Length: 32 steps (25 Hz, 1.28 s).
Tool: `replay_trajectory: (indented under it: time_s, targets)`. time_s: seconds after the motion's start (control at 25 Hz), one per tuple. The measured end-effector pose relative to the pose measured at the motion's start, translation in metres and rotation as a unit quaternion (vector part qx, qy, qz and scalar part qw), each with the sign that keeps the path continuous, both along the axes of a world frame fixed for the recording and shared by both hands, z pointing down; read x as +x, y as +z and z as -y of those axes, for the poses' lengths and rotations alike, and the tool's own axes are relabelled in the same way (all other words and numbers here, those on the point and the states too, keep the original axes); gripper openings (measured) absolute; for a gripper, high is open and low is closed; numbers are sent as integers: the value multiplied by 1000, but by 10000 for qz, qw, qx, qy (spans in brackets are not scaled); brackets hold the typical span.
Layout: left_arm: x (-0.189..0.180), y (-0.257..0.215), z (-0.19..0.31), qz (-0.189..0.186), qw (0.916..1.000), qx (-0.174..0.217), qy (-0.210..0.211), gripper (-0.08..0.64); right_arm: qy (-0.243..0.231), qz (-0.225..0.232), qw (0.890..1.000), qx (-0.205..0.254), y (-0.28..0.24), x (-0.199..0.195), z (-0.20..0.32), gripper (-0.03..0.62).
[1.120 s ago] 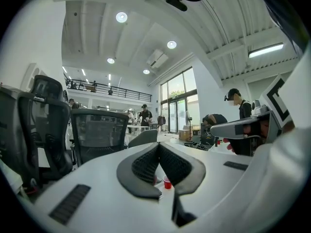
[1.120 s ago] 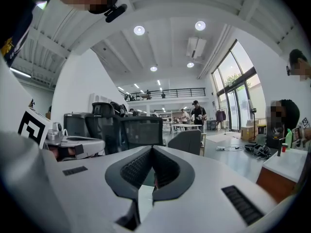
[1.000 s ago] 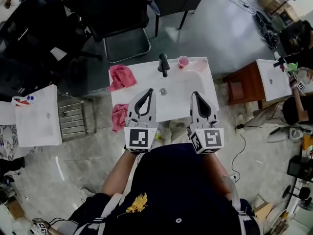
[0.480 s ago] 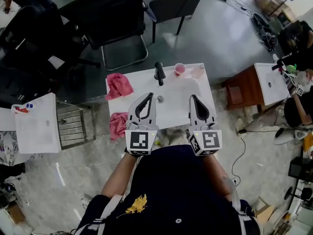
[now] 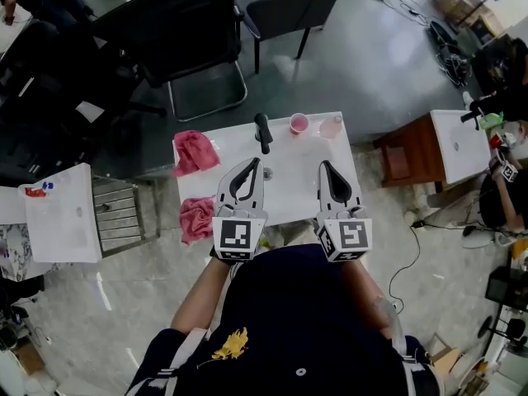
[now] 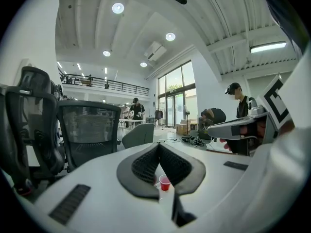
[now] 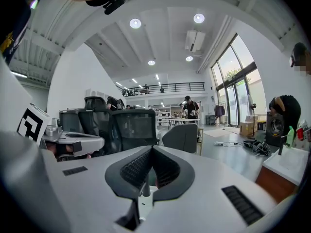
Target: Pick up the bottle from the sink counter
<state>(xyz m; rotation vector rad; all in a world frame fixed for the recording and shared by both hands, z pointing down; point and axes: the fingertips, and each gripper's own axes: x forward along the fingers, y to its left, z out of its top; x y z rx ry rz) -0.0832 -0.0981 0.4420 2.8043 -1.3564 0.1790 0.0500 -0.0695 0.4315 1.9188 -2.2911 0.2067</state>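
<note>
Bottle (image 5: 330, 127) is my reading of the small, pale, see-through shape with a pinkish tint at the far right corner of the sink counter (image 5: 235, 134). It stands just at 3 o'clock of a pink cup (image 5: 299, 123), with the black faucet (image 5: 262, 132) further round at 9 o'clock of that cup. It is too small in the head view to make out a cap or how full it is. Neither gripper view shows it clearly.

Judging by its look, it is thin plastic: light, smooth and a little slippery, with walls that would give under a hard squeeze. It should tip easily if nudged. A hold across the middle of the body, below any shoulder, seems safest. Approach from 6 o'clock so the cup is not knocked.

Left gripper (image 5: 248, 162) and right gripper (image 5: 325, 164) hover side by side over the near half of the counter. Their tips point toward 12 o'clock, well short of the bottle. Both have their jaws pressed together with nothing between them. The right one sits nearer, with the bottle at about 12 to 1 o'clock of it. Its jaws need to spread before it can take hold.
</note>
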Motion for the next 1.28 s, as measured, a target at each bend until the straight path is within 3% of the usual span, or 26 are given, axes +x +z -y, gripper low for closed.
replay_trajectory:
  time_s: [0.64, 1.28]
  targets:
    - [76, 24, 33, -15, 9981, -356, 501, 18, 103, 30, 9998, -179, 36, 67, 44, 27]
    - [114, 73, 62, 396, 9942, -740, 671, 18, 533, 46, 9971, -533, 90, 111, 74, 28]
